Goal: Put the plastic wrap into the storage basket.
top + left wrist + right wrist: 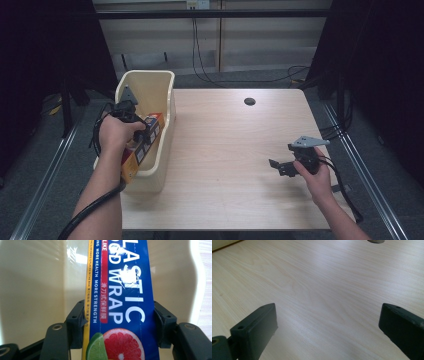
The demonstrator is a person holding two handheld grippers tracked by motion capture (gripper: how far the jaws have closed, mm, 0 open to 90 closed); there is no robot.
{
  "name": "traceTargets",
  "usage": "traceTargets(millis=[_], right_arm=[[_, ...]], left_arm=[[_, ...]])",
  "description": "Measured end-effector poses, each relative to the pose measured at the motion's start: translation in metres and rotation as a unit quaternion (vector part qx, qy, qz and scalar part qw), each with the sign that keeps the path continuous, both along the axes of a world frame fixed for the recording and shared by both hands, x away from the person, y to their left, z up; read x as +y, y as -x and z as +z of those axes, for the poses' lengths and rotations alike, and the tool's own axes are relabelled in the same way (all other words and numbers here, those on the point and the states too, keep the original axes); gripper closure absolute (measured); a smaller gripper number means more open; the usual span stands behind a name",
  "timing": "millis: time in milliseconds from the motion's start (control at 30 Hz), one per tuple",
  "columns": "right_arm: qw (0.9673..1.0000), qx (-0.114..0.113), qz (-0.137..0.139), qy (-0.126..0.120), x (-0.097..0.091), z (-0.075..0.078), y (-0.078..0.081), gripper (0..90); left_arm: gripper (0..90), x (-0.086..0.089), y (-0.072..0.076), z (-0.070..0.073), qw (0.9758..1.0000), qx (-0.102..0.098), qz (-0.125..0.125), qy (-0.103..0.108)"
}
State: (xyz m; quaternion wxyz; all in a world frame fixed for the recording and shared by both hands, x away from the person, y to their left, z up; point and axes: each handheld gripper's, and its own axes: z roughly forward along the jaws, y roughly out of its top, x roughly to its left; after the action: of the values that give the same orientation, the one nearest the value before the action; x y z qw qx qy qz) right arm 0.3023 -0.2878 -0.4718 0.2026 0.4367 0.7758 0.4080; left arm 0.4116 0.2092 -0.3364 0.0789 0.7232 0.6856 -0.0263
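Left gripper (134, 119) fingers (75, 322) clamped on plastic wrap box (120, 305) leaning inside cream bin (162, 80) at counter (225, 150) left edge; right gripper (285, 165) idle, fingers apart; probably mid-placement, next lower and release.

From my station I could read print on one thing, the plastic wrap box (120, 302) seen in the left gripper view. Its blue face carried large white letters, cut off at the top, reading "PLASTIC" over "WRAP". Beside them ran smaller white text, "MORE HEALTH MORE STRENGTH", and a red strip with white Chinese characters, "滑刀式保鲜膜". A red patch higher up ended in "LIKE". The yellow edge bore a line of tiny print too small to read fully.
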Motion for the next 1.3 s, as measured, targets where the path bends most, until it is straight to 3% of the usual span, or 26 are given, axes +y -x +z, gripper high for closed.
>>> traceTargets(millis=[233, 300, 600, 967, 1000, 1233, 1300], right_arm=[[1.0, 0.003, 0.0, 0.0, 0.0, 0.0, 0.0, 1.7], [1.0, 0.002, -0.001, 0.001, 0.0, 0.0, 0.0, 1.7], [1.0, 0.003, 0.0, 0.0, 0.0, 0.0, 0.0, 1.7], [1.0, -0.001, 0.001, 0.0, -0.001, 0.0, 0.0, 1.8], [1.0, 0.001, -0.001, 0.0, -0.001, 0.001, 0.0, 1.8], [1.0, 0.0, 0.0, -0.001, -0.001, 0.002, 0.002, 1.7], [1.0, 0.0, -0.003, -0.004, -0.001, 0.002, 0.003, 1.8]], left_arm=[[40.0, -0.002, -0.003, -0.004, 1.0, 0.001, -0.002, -0.008], [39.9, -0.003, -0.003, -0.004, 0.9999, 0.009, 0.004, 0.001], [39.3, -0.003, -0.006, -0.007, 0.9999, 0.014, 0.006, -0.004], [37.2, -0.003, -0.006, 0.001, 0.9999, -0.01, 0.01, 0.007], [37.0, -0.002, -0.006, 0.004, 0.9996, -0.015, 0.015, 0.017], [35.4, -0.001, -0.002, 0.023, 0.9987, -0.04, 0.012, 0.03], [34.6, -0.002, -0.001, 0.028, 0.9978, -0.046, 0.013, 0.046]])
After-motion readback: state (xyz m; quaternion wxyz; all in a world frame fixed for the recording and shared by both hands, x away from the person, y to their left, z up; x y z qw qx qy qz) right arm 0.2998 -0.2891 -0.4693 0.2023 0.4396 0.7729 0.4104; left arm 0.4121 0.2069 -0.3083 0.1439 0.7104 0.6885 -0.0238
